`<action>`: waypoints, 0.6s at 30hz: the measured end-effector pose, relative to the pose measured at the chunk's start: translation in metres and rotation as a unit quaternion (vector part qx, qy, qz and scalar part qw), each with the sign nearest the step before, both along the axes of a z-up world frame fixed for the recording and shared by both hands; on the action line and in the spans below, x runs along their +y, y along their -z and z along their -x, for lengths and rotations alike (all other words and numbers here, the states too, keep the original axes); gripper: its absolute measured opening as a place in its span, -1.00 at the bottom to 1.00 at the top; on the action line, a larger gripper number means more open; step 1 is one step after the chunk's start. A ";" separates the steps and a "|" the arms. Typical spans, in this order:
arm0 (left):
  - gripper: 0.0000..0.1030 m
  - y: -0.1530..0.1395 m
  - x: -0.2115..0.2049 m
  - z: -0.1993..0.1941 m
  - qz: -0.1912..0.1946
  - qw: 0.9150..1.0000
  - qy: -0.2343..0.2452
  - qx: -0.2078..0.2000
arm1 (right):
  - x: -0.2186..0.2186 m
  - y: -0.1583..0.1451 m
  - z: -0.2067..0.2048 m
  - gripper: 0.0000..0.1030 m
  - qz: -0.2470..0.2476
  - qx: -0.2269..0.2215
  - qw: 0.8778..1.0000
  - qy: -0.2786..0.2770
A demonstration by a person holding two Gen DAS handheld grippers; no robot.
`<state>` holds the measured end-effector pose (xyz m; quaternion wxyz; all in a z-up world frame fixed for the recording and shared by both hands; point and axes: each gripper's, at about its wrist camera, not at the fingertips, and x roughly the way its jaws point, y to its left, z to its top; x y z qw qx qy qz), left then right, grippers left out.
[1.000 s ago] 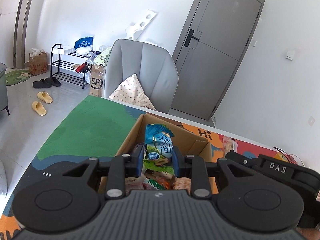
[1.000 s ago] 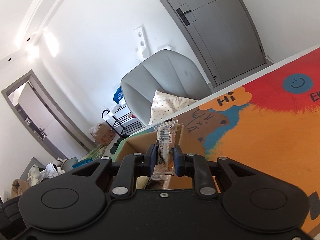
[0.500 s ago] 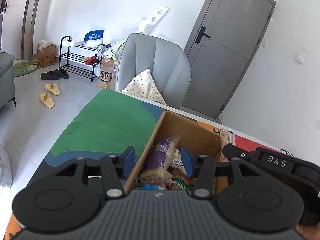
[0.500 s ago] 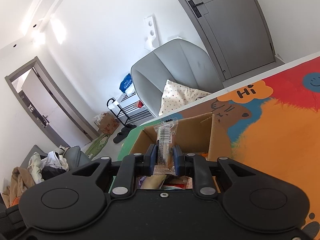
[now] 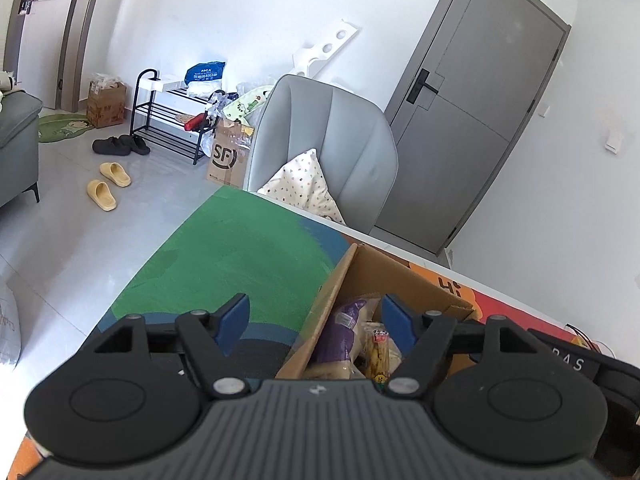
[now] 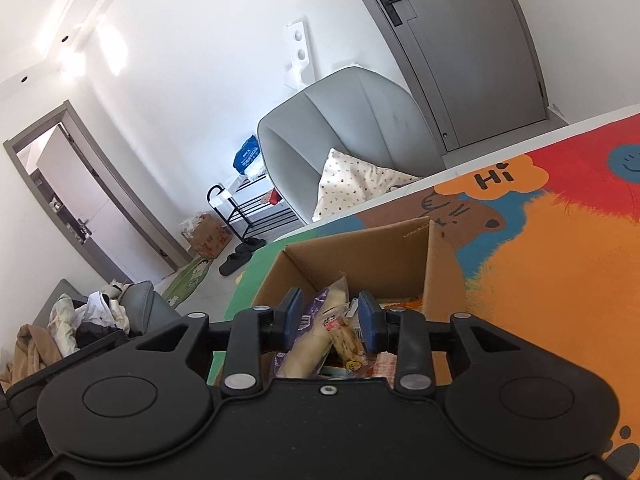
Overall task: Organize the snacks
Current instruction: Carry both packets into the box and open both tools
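Note:
A brown cardboard box [image 5: 404,276] [image 6: 360,252] stands on the colourful table mat and holds several snack packets. A purple-wrapped bread packet [image 5: 340,336] [image 6: 316,332] and a clear-wrapped snack bar [image 5: 380,354] [image 6: 344,336] lie on top of the pile. My left gripper [image 5: 316,324] is wide open and empty, above the box's left wall. My right gripper [image 6: 330,320] is open and empty, just above the packets inside the box. The rest of the pile is hidden behind the gripper bodies.
The mat [image 5: 248,252] [image 6: 560,264] is green on the left and orange and red on the right. A grey armchair [image 5: 328,140] with a dotted cushion stands behind the table. The right gripper's black body [image 5: 576,364] sits right of the box. A grey door [image 5: 476,120] is behind.
My left gripper let its blue-green packet go into the box, opened wider and shifted left. My right gripper opened and released the clear-wrapped bar into the box.

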<state>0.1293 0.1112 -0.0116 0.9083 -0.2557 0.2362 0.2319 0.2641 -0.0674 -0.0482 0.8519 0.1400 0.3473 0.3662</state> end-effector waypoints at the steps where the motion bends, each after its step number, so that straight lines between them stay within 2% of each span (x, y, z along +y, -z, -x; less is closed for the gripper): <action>1: 0.44 0.000 0.000 0.000 0.001 1.000 -0.001 0.000 | -0.002 -0.001 0.001 -0.37 0.002 -0.001 1.000 0.004; 11: 0.74 -0.005 -0.012 0.004 -0.006 1.000 0.004 -0.001 | -0.030 -0.006 0.016 -0.30 0.012 -0.012 0.999 0.032; 18: 0.80 -0.006 -0.025 0.004 -0.007 1.000 0.026 0.013 | -0.053 -0.010 0.027 0.07 0.027 -0.021 0.998 0.059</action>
